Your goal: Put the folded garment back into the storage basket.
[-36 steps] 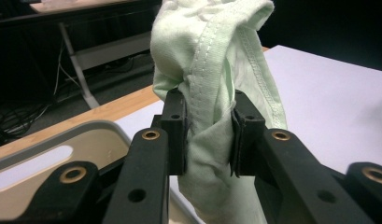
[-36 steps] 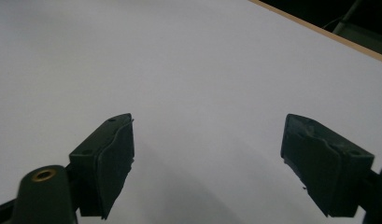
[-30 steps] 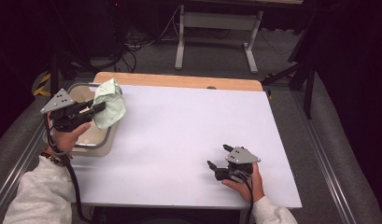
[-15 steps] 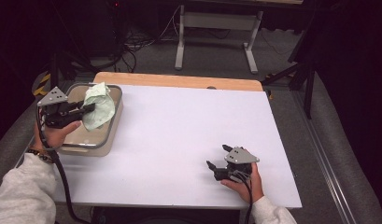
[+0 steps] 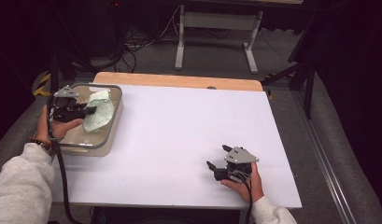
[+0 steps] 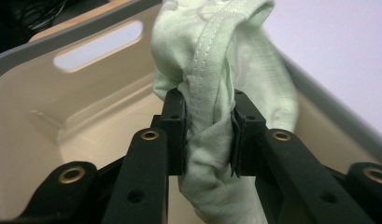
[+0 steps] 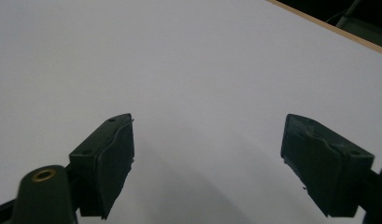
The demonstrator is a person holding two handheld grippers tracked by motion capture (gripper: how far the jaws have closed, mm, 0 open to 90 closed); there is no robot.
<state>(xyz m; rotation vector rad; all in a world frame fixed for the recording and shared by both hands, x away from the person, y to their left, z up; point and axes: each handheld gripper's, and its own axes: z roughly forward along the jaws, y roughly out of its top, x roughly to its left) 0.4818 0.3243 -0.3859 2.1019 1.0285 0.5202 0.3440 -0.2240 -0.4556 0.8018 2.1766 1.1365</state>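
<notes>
Hanging from left gripper (image 6: 205,135): green cloth (image 6: 226,70); above bin (image 6: 62,135).

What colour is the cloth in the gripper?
Pale green cloth, clearest in the left gripper view.

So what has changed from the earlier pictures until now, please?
The left gripper, shut on the pale green cloth, moved toward the table's left edge and lower, bringing the cloth over the inside of the beige bin. The grip did not change. The right gripper stayed open and at rest on the white table.
</notes>
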